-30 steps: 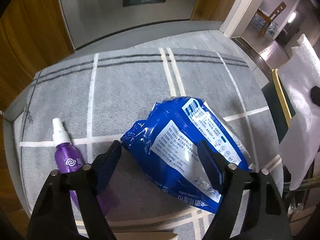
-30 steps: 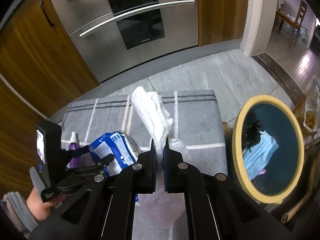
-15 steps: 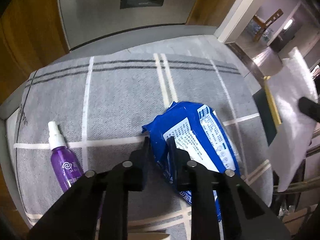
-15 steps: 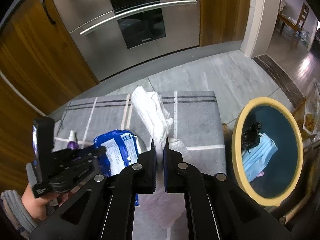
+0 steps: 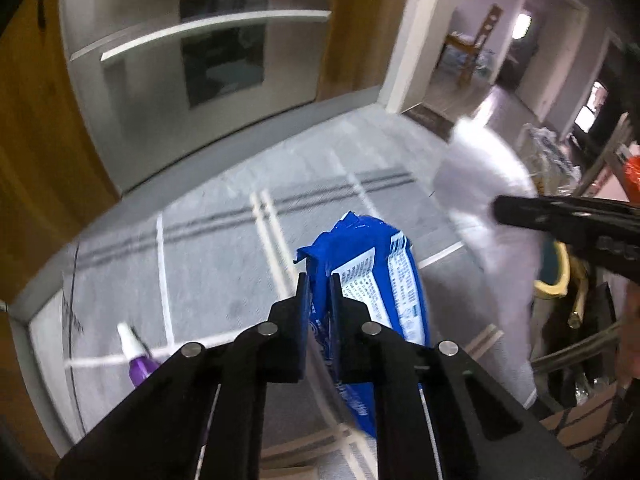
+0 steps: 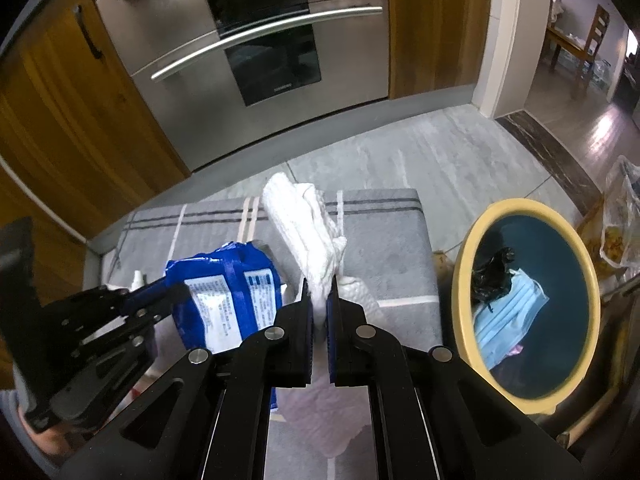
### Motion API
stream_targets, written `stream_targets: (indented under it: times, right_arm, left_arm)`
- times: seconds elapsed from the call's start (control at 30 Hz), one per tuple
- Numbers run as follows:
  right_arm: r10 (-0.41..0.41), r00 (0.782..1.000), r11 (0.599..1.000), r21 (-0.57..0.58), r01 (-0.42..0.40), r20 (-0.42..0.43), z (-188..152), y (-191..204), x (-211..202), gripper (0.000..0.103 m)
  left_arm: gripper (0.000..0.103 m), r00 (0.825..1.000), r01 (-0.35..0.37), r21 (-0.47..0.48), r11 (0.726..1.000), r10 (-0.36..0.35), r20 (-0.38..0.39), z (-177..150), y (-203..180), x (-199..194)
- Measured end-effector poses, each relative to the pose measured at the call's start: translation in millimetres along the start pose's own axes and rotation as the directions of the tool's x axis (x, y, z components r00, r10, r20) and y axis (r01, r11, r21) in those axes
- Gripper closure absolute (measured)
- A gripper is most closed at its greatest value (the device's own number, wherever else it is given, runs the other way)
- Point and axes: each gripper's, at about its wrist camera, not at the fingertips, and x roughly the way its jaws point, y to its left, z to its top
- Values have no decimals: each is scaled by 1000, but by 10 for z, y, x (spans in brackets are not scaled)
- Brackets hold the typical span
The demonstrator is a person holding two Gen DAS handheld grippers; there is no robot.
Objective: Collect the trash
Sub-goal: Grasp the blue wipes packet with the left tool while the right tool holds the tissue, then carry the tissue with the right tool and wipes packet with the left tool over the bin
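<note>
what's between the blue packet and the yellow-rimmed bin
In the right wrist view, the white paper towel, pinched in the right gripper, hangs between the blue packet and the yellow-rimmed bin.

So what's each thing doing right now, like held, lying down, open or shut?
Left gripper: just closed, shut on the blue pack.
Blue pack: pinched at its end, lifted.
Right gripper: shut on the white paper towel.
Paper towel: held, crumpled, hanging.
Spray bottle: lying on the grey cloth, cap on.
Bin: open, with a blue mask and black bag inside.
Oven door: shut.
</note>
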Motion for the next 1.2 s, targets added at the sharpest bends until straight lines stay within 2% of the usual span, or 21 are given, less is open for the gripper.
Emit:
stream_targets:
  times: [0.17, 0.3, 0.43, 0.87, 1.07, 1.2]
  right_arm:
    - [12, 1000, 1000, 16, -13, 18, 23, -47, -51, 96]
    - [17, 1000, 1000, 19, -17, 26, 34, -48, -69, 96]
    - [16, 999, 1000, 26, -17, 43, 56, -72, -109, 96]
    - [13, 992, 994, 102, -26, 125, 192, -313, -341, 96]
    - [-13, 987, 975, 221, -23, 162, 247, -731, -449, 96]
    - [-85, 981, 944, 330, 23, 175, 230, -1179, -513, 96]
  left_arm:
    - [95, 998, 5, 74, 997, -10, 68, 96, -188, -210]
    - [96, 996, 0, 106, 994, -10, 93, 149, -273, -287]
    - [96, 991, -25, 138, 990, 7, 132, 211, -336, -403]
    - [96, 968, -70, 168, 983, 26, 251, 525, -429, -798]
    - [96, 953, -37, 226, 973, -34, 300, 774, -749, -929]
    - [96, 945, 19, 268, 963, -106, 311, 939, -1067, -960]
